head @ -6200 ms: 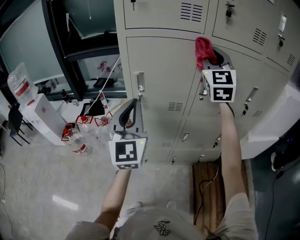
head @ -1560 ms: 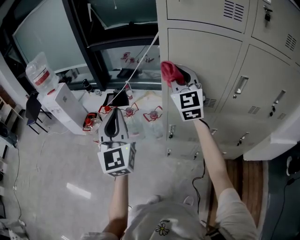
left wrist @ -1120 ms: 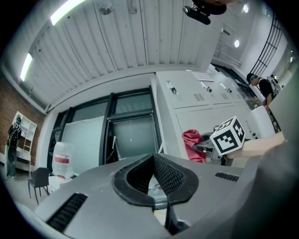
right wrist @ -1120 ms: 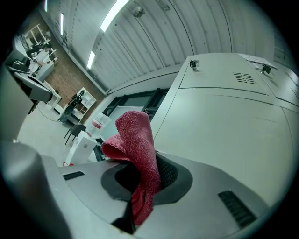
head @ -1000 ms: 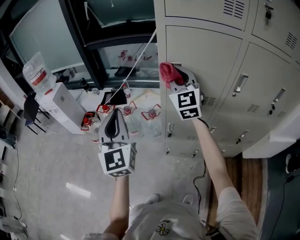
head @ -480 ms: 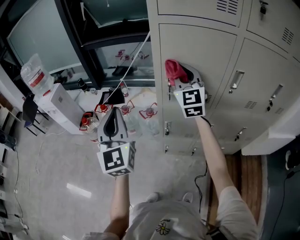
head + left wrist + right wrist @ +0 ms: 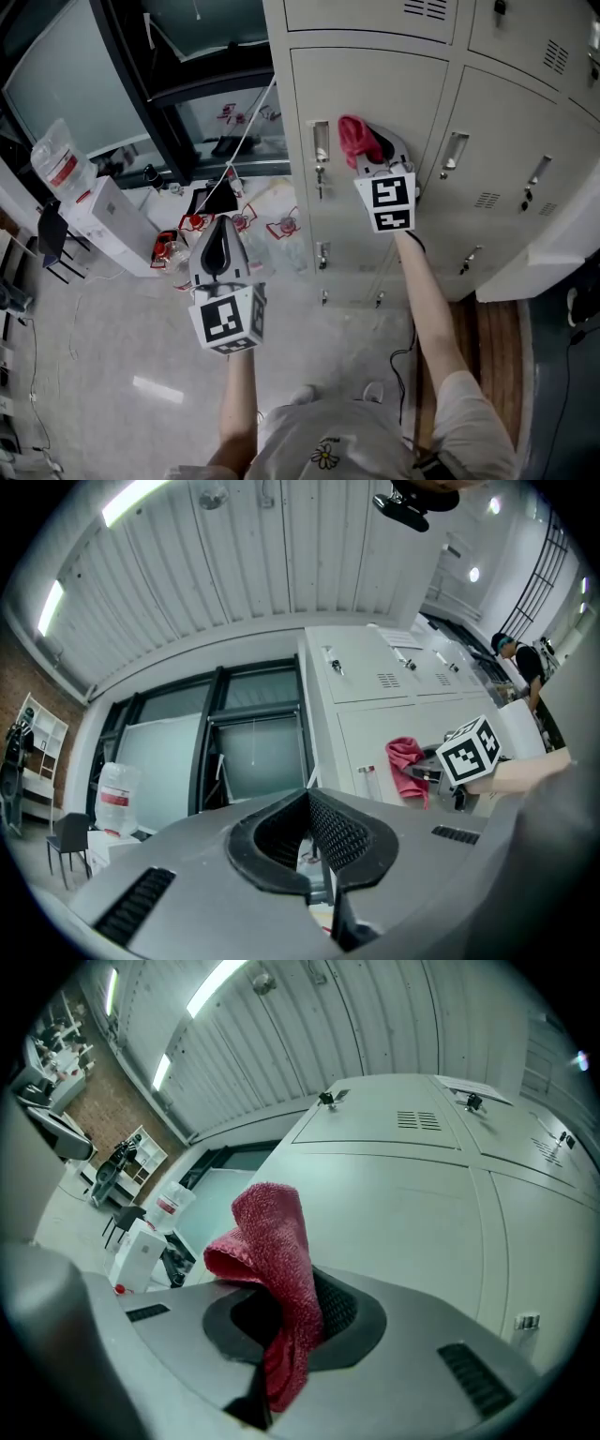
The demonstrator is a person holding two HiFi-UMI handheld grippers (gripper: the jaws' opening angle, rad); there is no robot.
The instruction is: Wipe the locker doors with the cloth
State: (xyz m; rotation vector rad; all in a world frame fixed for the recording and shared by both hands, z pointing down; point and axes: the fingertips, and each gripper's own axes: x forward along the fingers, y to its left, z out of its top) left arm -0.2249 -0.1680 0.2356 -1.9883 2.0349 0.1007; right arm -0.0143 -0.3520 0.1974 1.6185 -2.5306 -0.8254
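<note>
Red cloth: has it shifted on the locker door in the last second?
Yes. The red cloth has slid right: a second ago it covered the door handle; now it sits clear to that handle's right, toward the middle of the locker door.

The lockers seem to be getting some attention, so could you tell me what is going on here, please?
A person holds a two-jaw gripper in each hand. The right gripper is shut on a red cloth and holds it up against a grey locker door, beside the door's handle. The left gripper is shut and empty, hanging to the left, away from the lockers.
</note>
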